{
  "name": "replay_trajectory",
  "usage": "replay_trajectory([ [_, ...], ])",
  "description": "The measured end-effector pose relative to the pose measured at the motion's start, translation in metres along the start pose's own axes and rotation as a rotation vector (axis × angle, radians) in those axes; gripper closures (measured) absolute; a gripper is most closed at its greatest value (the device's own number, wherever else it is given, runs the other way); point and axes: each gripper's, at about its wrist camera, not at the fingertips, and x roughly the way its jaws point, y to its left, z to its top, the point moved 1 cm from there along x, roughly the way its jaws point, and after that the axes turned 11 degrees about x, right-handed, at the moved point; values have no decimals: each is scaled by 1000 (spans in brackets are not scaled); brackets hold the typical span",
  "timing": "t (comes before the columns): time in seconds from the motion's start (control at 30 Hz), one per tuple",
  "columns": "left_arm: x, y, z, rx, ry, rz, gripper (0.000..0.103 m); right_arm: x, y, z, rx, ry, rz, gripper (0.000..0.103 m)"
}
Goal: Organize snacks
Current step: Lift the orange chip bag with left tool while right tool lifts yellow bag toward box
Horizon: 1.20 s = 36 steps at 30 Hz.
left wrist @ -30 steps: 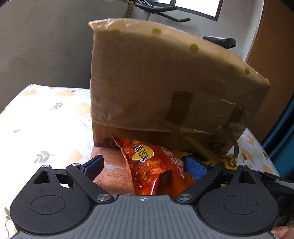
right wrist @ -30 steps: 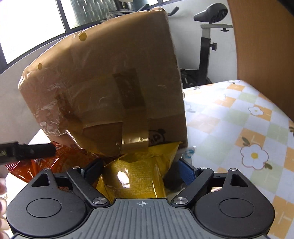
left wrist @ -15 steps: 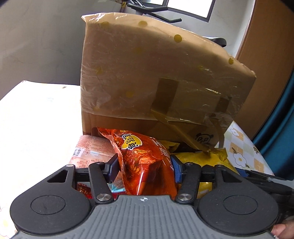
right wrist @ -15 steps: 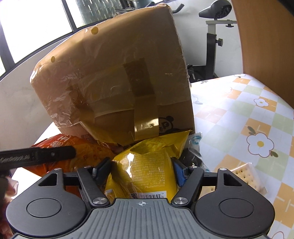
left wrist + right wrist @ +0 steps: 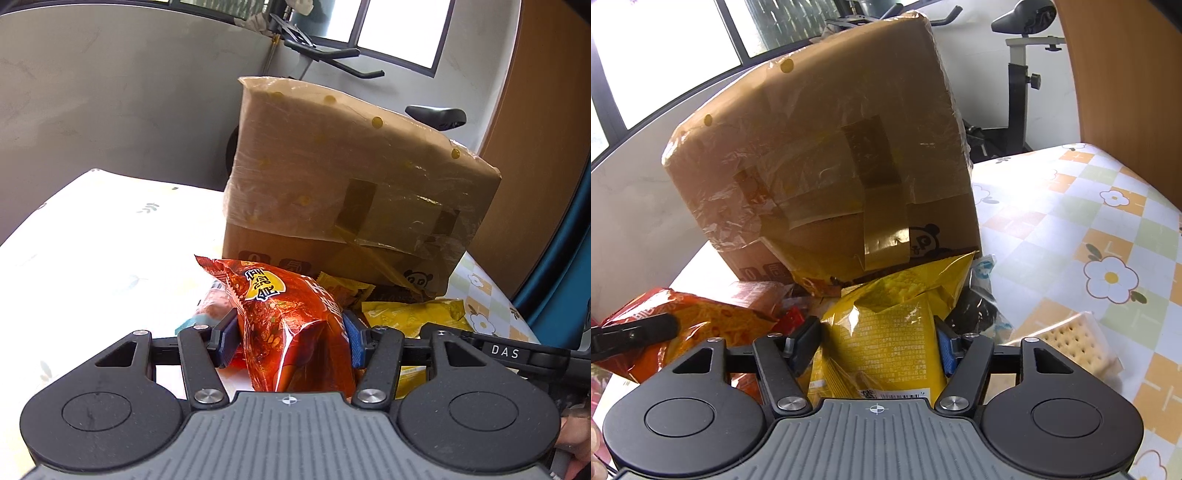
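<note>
A red-orange snack bag stands between the blue pads of my left gripper, which is shut on it in front of a taped cardboard box. A yellow snack bag sits between the fingers of my right gripper. Its jaws are closing, and both pads touch the bag's sides. The same yellow bag lies low right in the left wrist view. The red bag shows at the left of the right wrist view, with a left finger across it.
The box looms just behind both bags on a floral checked tablecloth. A clear pack of crackers lies at the right, a dark packet beside the yellow bag. An exercise bike stands behind the table.
My left gripper went from wide open to shut on the red bag and drew back from the box with it. My right gripper's jaws narrowed onto the yellow bag.
</note>
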Motion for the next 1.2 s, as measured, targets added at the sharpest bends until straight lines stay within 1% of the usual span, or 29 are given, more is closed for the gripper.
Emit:
replay_trajectory([
  [0.17,-5,4,3,-8,-22,31,44,-10,2,0,-5,-14,2,47],
  [0.47,-18,4,-2,-15,-33,33,44,-30,-2,-7,11,-37,-25,48],
  [0.57,-20,7,-4,-26,-35,42,44,-40,-7,-5,29,-65,-35,48],
  [0.9,-28,8,4,-23,-87,59,44,-74,-16,2,27,-160,-59,48],
  [1.03,-29,7,6,-23,-103,57,44,-80,-24,4,33,-153,-98,48],
  [1.2,-27,8,2,-24,-87,55,44,-87,-38,2,84,-172,-132,48],
])
